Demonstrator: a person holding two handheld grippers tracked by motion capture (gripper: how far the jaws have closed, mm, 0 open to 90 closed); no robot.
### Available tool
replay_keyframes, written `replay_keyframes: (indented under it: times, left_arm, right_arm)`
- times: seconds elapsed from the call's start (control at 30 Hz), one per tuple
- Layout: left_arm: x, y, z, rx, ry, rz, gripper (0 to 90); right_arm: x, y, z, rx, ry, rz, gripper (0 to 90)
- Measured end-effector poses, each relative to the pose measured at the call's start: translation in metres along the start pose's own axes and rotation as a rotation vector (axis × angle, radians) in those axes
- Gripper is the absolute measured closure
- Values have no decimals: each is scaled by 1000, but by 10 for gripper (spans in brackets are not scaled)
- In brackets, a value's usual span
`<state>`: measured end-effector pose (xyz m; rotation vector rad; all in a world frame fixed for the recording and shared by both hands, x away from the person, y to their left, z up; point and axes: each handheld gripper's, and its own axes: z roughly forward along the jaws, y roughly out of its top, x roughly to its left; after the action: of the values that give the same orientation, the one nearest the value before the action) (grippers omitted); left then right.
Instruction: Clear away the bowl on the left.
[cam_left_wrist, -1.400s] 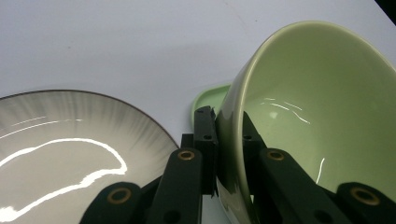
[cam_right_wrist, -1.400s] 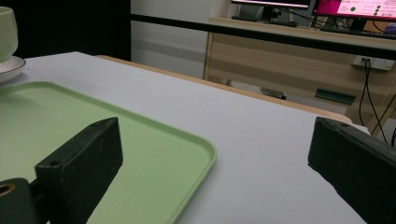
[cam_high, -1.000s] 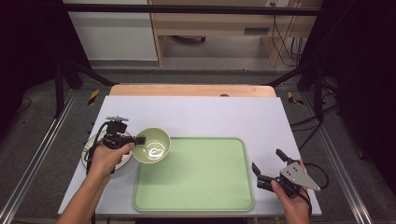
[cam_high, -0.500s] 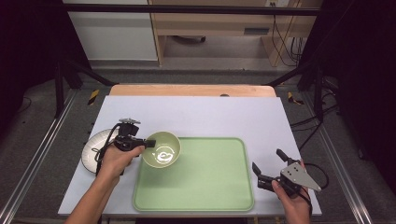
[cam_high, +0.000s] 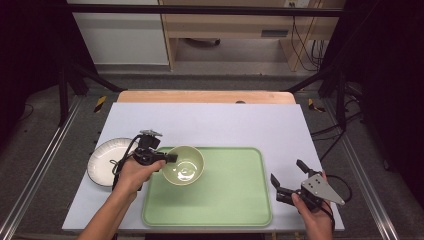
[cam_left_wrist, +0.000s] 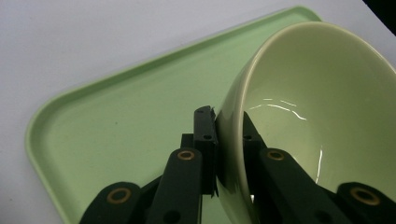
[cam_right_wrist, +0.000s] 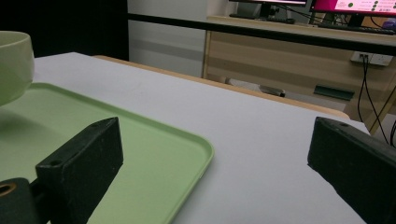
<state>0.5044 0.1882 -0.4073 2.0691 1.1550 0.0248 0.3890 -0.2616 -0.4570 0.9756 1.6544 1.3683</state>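
1. Here, nearest the person, the right tongs (cam_high: 286, 181) hang spread wide and hold nothing, just off the right edge of the green tray (cam_high: 225, 210); in the right gripper view their two jaws stand well apart over the tray's corner and the pale surface (cam_high: 225, 122).
2. The left tongs (cam_high: 169, 158) pinch the rim of the pale green bowl (cam_high: 183, 165), one jaw inside and one outside the wall, as the left gripper view shows.
3. Over the last second the bowl has travelled from above the white plate (cam_high: 102, 160) to the tray's upper-left part, tilted and probably not yet set down; that suggests a transfer from plate to tray nearing its end.
4. The bowl looks empty, showing only glints of light inside.
5. The tray carries nothing else, and the plate, left of the tray, appears bare.
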Motion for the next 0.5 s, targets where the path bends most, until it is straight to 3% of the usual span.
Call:
replay_keyframes:
  times: [0.5]
  left_arm:
    - [-24, 2, 17, 32, -47, 47, 832]
  right_arm:
    - [0, 1, -2, -5, 0, -3, 34]
